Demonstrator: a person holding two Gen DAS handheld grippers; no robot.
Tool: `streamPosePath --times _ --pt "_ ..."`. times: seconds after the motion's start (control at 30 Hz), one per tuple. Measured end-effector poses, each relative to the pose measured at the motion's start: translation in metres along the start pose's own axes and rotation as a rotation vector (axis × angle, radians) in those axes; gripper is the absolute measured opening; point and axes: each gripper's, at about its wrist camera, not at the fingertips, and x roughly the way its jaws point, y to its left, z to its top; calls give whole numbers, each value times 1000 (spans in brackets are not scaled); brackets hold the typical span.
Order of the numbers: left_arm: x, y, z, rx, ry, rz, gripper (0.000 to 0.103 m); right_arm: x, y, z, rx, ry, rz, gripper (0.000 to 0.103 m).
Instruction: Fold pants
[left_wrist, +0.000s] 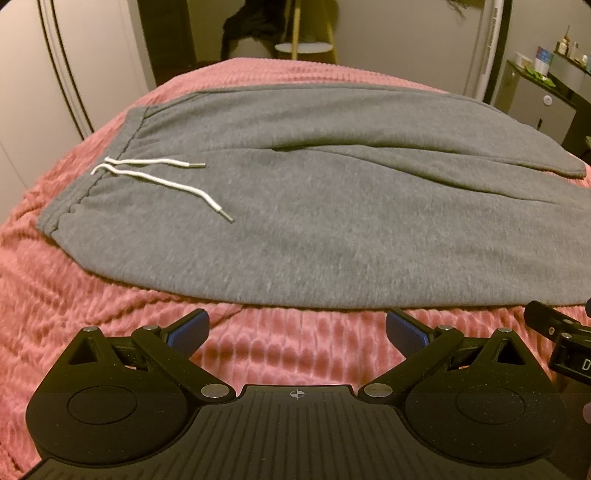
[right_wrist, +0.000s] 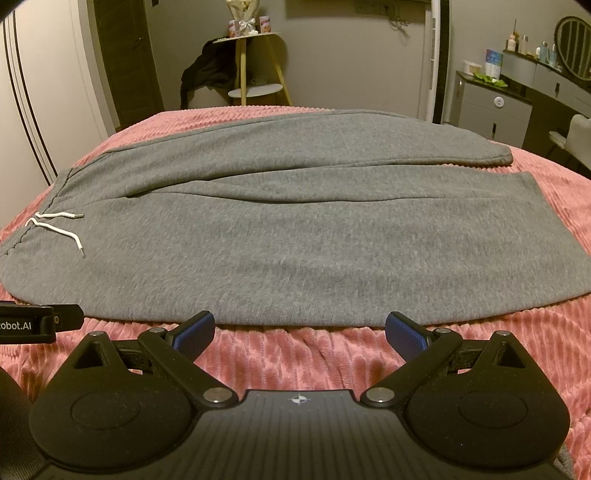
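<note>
Left tool (left_wrist: 297, 328) spread wide, blue pads (left_wrist: 188, 329) well apart, holding nothing, level and pointing forward, right tool (right_wrist: 300, 330) likewise spread wide and holding nothing, the two side by side

A pink ribbed blanket (right_wrist: 295, 365) is spread over the bed. A wooden-legged stand (right_wrist: 255, 62) with dark clothing (right_wrist: 207, 74) is seen behind; a grey cabinet (right_wrist: 491, 103) is noted at right.

You're in a home bedroom: a bed (right_wrist: 295, 369) under a pink ribbed blanket, a wardrobe (right_wrist: 33, 110) at the left wall, a small shelf stand (right_wrist: 255, 74) behind, and a dresser (right_wrist: 517, 103) with bottles and an oval mirror (right_wrist: 574, 48).
</note>
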Motion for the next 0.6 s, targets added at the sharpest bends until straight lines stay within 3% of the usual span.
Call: streamPosePath --times 0.6 --pt "2 -5 1 21 8 0 103 0 2 0 -8 0 19 99"
